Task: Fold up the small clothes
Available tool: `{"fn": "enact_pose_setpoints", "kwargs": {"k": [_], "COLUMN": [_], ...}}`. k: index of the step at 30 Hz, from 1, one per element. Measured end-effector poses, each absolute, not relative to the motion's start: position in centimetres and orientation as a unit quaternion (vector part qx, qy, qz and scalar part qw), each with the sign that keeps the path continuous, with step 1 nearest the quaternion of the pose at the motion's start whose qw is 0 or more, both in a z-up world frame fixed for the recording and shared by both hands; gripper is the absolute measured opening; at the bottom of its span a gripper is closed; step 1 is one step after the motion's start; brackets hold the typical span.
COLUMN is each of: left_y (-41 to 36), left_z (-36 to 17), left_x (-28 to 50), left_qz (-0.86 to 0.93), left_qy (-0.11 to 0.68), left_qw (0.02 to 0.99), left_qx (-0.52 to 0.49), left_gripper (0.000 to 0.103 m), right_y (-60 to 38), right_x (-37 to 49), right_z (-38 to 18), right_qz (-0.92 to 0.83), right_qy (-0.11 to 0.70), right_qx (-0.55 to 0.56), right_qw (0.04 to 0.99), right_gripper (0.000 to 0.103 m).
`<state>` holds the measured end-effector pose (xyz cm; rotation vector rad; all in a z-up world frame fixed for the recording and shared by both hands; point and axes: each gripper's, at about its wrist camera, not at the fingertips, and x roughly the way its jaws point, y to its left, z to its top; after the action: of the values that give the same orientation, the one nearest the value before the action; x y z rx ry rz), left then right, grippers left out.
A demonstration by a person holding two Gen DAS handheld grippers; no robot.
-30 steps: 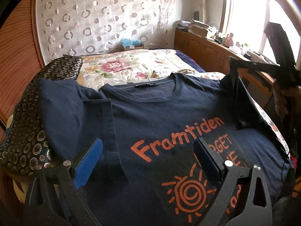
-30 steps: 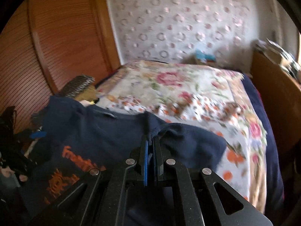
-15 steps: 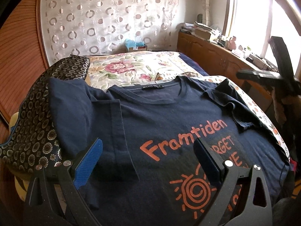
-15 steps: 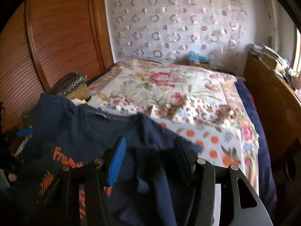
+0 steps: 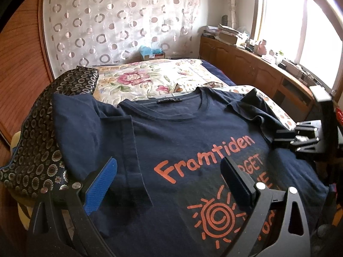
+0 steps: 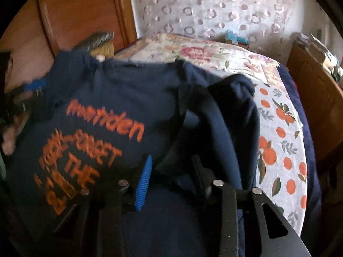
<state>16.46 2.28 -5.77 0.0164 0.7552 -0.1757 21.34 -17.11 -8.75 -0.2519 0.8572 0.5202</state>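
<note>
T-shirt (image 5: 193, 132) flat on bed (image 5: 150, 79) | left gripper (image 5: 167, 184) spread wide above shirt front, grasping nothing | right gripper (image 6: 171, 177) closing around shirt's folded-in sleeve (image 6: 225, 117), pads not pressing

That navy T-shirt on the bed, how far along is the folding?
Early on. The T-shirt lies face up, and its sleeve on the left of the picture is already folded inward. The other sleeve is bunched between the closing jaws of the right gripper; the left gripper hovers open. That sleeve and the whole body remain to fold.
</note>
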Motion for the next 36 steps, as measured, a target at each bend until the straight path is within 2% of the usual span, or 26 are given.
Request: {"fn": "enact_pose_setpoints", "kwargs": {"k": [3,5,7,13,19,20,24,26,27,36], "left_y": [2.3,2.3,2.3,2.5,2.9,2.9,3.6,4.1,4.4,7.8], "left_z": [-5.6,-5.6,-5.4,-5.0,-4.7,-4.7,-4.2,-3.9,-3.8,-2.7], "left_x": [16.2,15.9,15.5,14.2,13.9,13.9,14.0,14.2,14.4,16.4], "left_qz": [-0.085,-0.084,-0.084,-0.081,-0.073,-0.072,-0.062,-0.056,-0.052,-0.012], "left_qy": [0.366,0.364,0.362,0.358,0.355,0.354,0.349,0.345,0.344,0.335], "left_qw": [0.927,0.928,0.928,0.930,0.932,0.932,0.935,0.937,0.938,0.942], "left_qx": [0.006,0.006,0.005,0.001,-0.002,-0.002,0.003,0.004,0.005,0.004], "left_gripper": [0.097,0.097,0.097,0.097,0.097,0.097,0.097,0.097,0.097,0.097], "right_y": [-16.7,-16.7,-16.6,-19.7,-20.9,-21.1,-21.6,-21.8,-22.0,-21.9], "right_x": [21.1,21.0,20.9,17.5,15.6,15.6,15.8,16.3,16.6,21.9], "right_z": [-8.9,-8.7,-8.6,-5.9,-5.9,-5.8,-5.0,-4.3,-3.9,-2.7], "right_qz": [0.252,0.255,0.258,0.288,0.295,0.291,0.282,0.277,0.277,0.258], "right_qy": [0.409,0.408,0.407,0.390,0.402,0.402,0.393,0.383,0.378,0.357], "right_qx": [-0.133,-0.136,-0.134,-0.111,-0.109,-0.106,-0.093,-0.090,-0.088,-0.055], "right_qw": [0.867,0.866,0.866,0.868,0.860,0.862,0.870,0.877,0.879,0.896], "right_gripper": [0.020,0.011,0.007,0.006,0.006,0.007,0.021,0.038,0.040,0.040]}}
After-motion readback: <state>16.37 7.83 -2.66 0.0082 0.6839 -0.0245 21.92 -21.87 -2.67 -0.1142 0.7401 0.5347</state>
